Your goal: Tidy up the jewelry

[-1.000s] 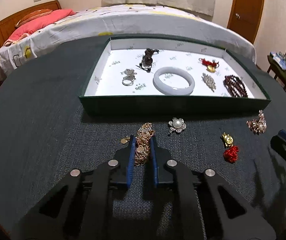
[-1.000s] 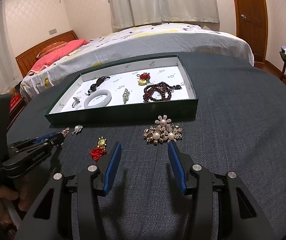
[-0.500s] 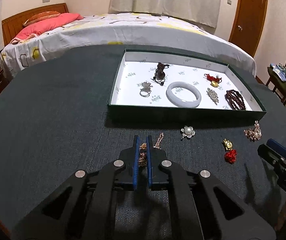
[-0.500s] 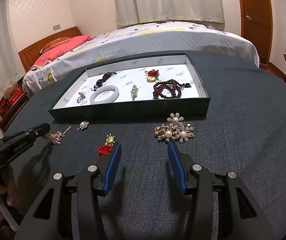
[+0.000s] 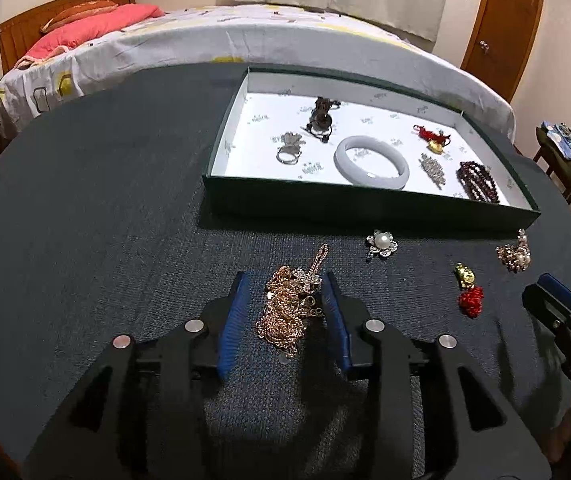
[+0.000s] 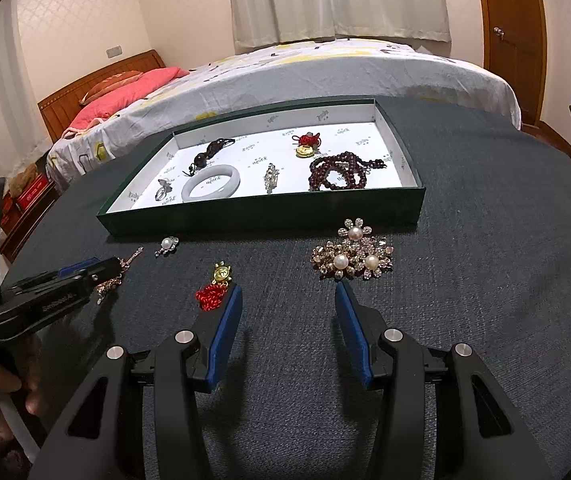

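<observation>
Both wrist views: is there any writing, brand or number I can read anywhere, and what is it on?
"DAS": white letters on the right gripper body, cut off at the picture's edge.
Too blurred to read: white print along the side of the left gripper, whose jaws are opening with the gold chain between them.
Too small to read: grey logos repeated over the tray lining.

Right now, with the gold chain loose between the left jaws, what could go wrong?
1. The left gripper is opening; the gold chain lies heaped on the cloth between its pads, outside the tray, so a re-grip may catch only some loops.
2. Dragging it could snag the pearl flower pin nearby.
</observation>
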### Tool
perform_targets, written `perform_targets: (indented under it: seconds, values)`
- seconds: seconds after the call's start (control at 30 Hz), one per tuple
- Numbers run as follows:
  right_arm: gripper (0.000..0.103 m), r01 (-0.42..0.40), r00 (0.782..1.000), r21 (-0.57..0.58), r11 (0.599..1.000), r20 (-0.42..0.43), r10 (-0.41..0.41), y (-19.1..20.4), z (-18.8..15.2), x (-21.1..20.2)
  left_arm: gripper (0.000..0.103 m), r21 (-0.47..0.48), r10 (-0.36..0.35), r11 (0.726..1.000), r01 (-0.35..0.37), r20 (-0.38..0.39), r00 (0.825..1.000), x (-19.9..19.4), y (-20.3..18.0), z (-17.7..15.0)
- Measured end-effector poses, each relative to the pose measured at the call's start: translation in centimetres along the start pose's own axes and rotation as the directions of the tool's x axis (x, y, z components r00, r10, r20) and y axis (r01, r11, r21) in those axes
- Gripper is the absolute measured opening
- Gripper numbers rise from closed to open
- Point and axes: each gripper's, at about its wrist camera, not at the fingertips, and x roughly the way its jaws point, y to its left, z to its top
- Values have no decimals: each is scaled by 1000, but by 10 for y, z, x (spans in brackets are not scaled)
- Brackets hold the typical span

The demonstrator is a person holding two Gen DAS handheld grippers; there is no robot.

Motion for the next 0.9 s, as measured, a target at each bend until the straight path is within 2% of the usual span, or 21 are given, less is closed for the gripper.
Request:
perform_targets:
  seconds: [0.1,0.13,0.17,0.2,0.37,0.43,0.47,0.9]
  values:
    - [48,0,1000,2,1000,-1,0,0,0,0,37,30,4,1000,-4,6,1000,2,-4,1]
    - [48,0,1000,3,1000,-1,0,0,-1,0,33,50,8,999,-9,10,1000,2,-6,0]
    - [48,0,1000,4,1000,-3,1,-2,0,1,24,64,9,998,-10,12,1000,2,-8,-1]
    - [48,-1,1000,5,1000,-4,1,-2,0,2,22,67,0,998,-1,11,1000,2,-8,-1]
    - [48,-8,1000,4,1000,-13,8,-1,-1,5,20,59,-21,998,20,17,1000,1,-6,-1]
    - [48,-13,1000,1,1000,-16,13,0,-1,5,11,80,-13,997,9,47,999,-6,-9,-1]
    - [48,-15,1000,-1,1000,-17,15,1,-1,5,0,90,-7,996,3,54,999,-8,-10,0]
    - [48,-24,999,-9,1000,-22,24,4,0,8,1,20,-48,999,48,18,999,-12,0,0]
